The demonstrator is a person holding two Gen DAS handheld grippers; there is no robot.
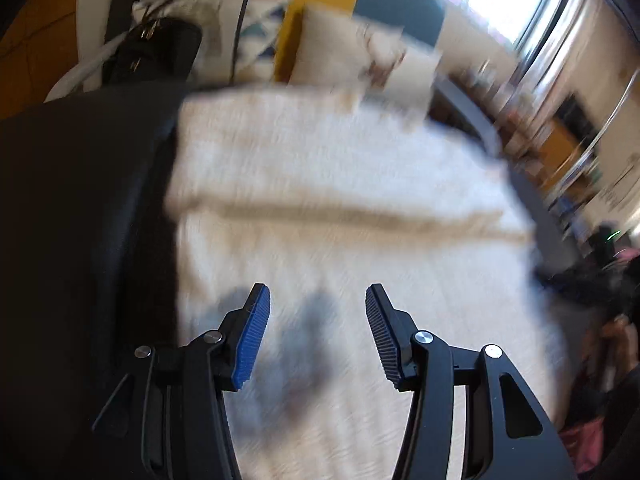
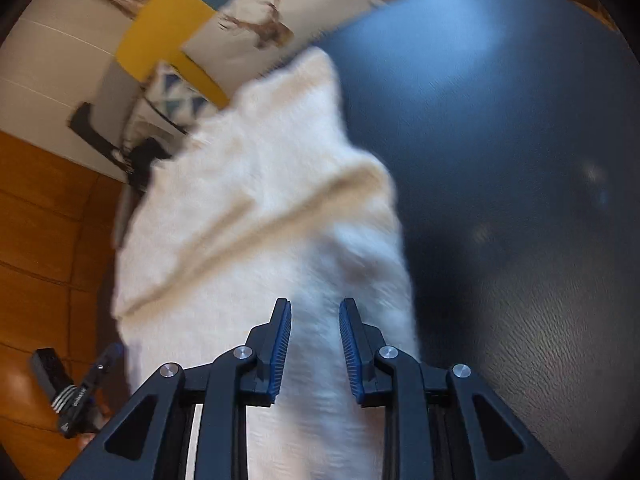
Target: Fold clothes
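- Left gripper [image 1: 318, 320] hangs over the white fluffy garment [image 1: 340, 200], fingers spread wide with nothing between them, just their shadows on the fabric.
- The garment lies on a dark round table [image 1: 80, 200], with one fold running across it.
- Right gripper [image 2: 315, 340] has its fingers fairly close together; fabric shows in the gap, but I can't tell if the pads actually pinch it.
- Cushions [image 2: 256, 28] sit past the table.
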